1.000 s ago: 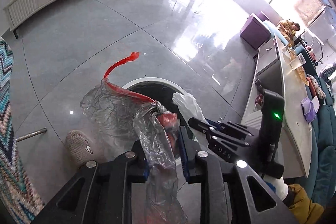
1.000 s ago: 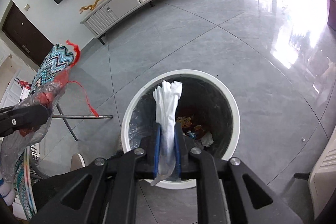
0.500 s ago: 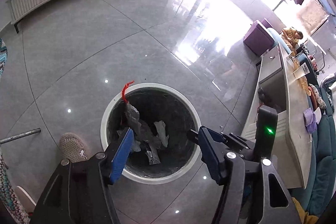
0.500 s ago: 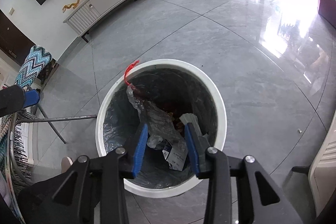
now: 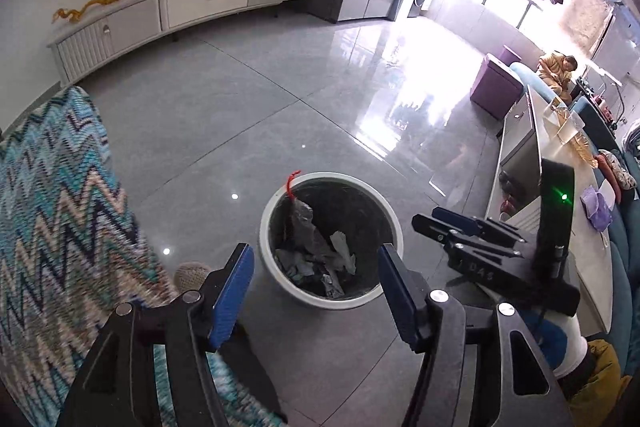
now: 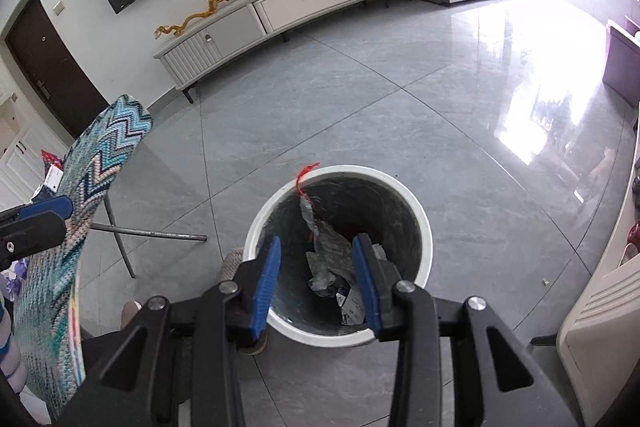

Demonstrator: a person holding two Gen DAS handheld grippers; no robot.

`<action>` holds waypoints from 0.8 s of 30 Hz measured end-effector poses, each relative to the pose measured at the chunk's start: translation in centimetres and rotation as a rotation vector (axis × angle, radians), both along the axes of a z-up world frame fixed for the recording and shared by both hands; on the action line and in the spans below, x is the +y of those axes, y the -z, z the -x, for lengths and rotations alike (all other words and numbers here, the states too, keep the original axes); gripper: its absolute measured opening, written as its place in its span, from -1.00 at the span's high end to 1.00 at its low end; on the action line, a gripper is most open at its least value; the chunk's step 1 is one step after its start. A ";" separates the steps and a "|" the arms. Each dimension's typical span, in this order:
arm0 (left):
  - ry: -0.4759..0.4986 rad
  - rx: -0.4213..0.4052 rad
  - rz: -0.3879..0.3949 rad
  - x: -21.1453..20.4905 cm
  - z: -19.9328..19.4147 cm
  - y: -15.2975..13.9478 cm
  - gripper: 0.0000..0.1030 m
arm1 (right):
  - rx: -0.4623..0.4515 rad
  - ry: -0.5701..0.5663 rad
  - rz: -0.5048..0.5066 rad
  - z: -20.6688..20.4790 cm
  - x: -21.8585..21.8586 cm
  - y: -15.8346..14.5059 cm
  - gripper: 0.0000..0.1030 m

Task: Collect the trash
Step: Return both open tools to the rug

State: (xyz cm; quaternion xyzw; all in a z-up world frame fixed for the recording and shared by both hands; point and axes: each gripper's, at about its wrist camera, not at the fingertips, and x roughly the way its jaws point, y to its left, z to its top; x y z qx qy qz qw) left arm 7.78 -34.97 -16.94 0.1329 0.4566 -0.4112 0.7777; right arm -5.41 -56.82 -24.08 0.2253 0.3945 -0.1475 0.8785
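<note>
A round white trash bin (image 5: 384, 211) with a dark liner stands on the grey tile floor; it also shows in the right wrist view (image 6: 420, 215). Inside lie a crumpled clear plastic bag (image 5: 306, 227) with a red string (image 5: 291, 181) over the rim, a white tissue (image 5: 342, 253) and other scraps. The bag (image 6: 328, 247) and string (image 6: 306, 173) show in the right wrist view too. My left gripper (image 5: 314, 281) is open and empty above the bin. My right gripper (image 6: 316, 271) is open and empty above the bin; it also appears in the left wrist view (image 5: 452, 223).
A chair with a zigzag blue knit cover (image 5: 56, 211) stands left of the bin, its metal legs (image 6: 120, 239) on the floor. A long white TV cabinet (image 6: 280, 11) lines the far wall. A white table (image 5: 568, 211) and a purple stool (image 5: 496, 87) are at the right.
Both grippers opened and dropped the plastic bag and the white tissue into the bin. Both have since risen and tilted up, so the bin looks smaller and farther.
</note>
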 end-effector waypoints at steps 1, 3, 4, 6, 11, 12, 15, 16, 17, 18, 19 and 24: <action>-0.014 -0.019 0.001 1.3 0.2 -0.6 -0.17 | -0.009 -0.012 0.012 0.0 0.7 -0.8 0.30; -0.055 -0.053 0.007 4.5 0.3 -1.8 -0.17 | -0.032 -0.043 0.034 -0.2 2.3 -2.5 0.30; -0.077 -0.065 0.012 6.2 0.4 -2.4 -0.18 | -0.045 -0.062 0.044 -0.4 3.3 -3.5 0.29; -0.127 -0.094 0.023 9.6 0.5 -3.4 -0.20 | -0.065 -0.091 0.063 -0.7 5.0 -5.2 0.23; -0.279 -0.136 0.050 18.4 0.6 -4.7 -0.21 | -0.121 -0.183 0.098 -1.9 10.0 -9.3 0.09; -0.312 -0.144 0.052 20.2 0.6 -4.8 -0.21 | -0.131 -0.204 0.105 -2.2 11.0 -10.0 0.09; -0.404 -0.152 0.060 24.9 0.3 -4.7 -0.22 | -0.144 -0.264 0.135 -3.0 13.9 -11.7 0.08; -0.431 -0.152 0.063 26.3 0.2 -4.5 -0.24 | -0.149 -0.286 0.140 -3.3 14.8 -12.1 0.08; -0.466 -0.154 0.065 28.0 0.0 -4.3 -0.26 | -0.152 -0.308 0.146 -3.8 15.7 -12.5 0.08; -0.493 -0.158 0.063 29.2 -0.3 -4.0 -0.30 | -0.153 -0.330 0.155 -4.2 16.6 -12.9 0.05; -0.524 -0.163 0.059 30.7 -0.5 -3.7 -0.36 | -0.153 -0.351 0.162 -4.7 17.4 -13.1 0.02; -0.699 -0.169 0.021 38.6 -2.7 -1.6 -0.50 | -0.133 -0.465 0.180 -7.9 21.5 -13.1 -0.17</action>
